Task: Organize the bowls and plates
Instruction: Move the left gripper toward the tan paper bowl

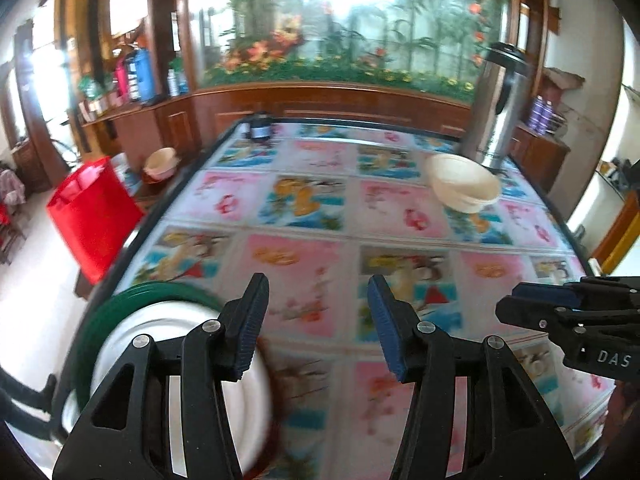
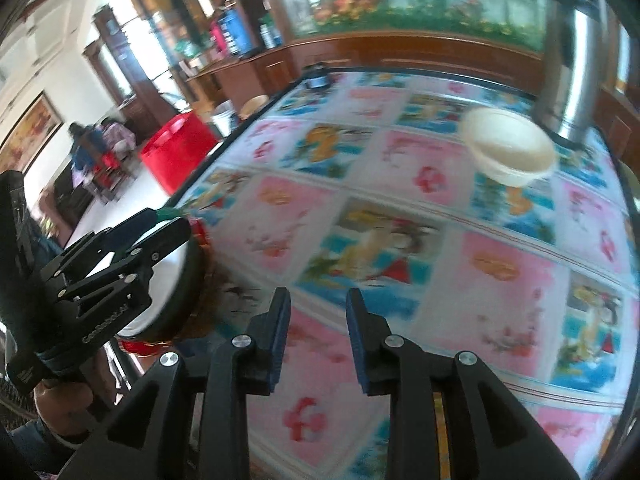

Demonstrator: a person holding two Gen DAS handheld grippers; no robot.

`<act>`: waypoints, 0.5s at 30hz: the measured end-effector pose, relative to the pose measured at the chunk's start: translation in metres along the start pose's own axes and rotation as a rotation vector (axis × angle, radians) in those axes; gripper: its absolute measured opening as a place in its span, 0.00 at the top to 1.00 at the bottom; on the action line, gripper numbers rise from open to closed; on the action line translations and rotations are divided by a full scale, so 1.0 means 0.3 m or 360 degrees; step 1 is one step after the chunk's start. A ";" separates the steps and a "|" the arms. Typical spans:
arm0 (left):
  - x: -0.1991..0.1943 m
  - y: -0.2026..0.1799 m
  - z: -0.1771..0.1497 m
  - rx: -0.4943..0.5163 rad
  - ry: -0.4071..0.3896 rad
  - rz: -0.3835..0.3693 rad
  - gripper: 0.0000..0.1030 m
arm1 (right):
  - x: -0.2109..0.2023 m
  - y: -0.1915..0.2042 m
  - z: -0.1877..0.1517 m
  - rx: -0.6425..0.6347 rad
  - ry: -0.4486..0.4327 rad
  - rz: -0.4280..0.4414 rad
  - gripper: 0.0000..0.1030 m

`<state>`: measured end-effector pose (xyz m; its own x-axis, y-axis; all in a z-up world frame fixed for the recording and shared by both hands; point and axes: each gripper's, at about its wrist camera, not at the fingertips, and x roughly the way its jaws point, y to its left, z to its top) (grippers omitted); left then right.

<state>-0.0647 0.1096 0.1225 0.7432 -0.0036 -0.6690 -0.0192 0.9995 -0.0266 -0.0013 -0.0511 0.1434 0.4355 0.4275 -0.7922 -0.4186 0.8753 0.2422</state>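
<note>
On the tabletop (image 1: 312, 216), with its bright patterned cover, the cream bowl (image 1: 464, 188) sits at the far right, just in front of a tall steel flask (image 1: 496, 120), while a stack of plates (image 1: 160, 344), a white one over a green-rimmed one, lies at the near left edge beside my left gripper (image 1: 318, 324). My left jaws stand moderately wide with nothing between them, only bare cover showing through the gap. My right gripper (image 2: 318, 336) hovers further right with its jaws narrow but parted, also empty. Both views are smeared by motion, so I cannot tell exactly how the plates overlap or whether something red peeks out beneath them. I judge the step in hand is reaching across for the bowl to bring it together with the plates. To do that well, I should open my right jaws wider before arriving, come down over the bowl's near rim so one finger goes inside and one outside, and keep clear of the flask behind it. My left jaws should stay near the plates, ready to steady the stack when the bowl arrives.
</note>
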 end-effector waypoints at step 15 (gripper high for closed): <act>0.106 -0.227 0.071 0.0122 0.0059 -0.0109 0.50 | -0.070 -0.199 -0.009 0.0150 -0.0054 -0.0086 0.68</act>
<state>-0.0254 0.0421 0.1187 0.7159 -0.0716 -0.6945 0.0828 0.9964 -0.0173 0.0125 -0.1128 0.1441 0.4828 0.3853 -0.7864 -0.3178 0.9139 0.2526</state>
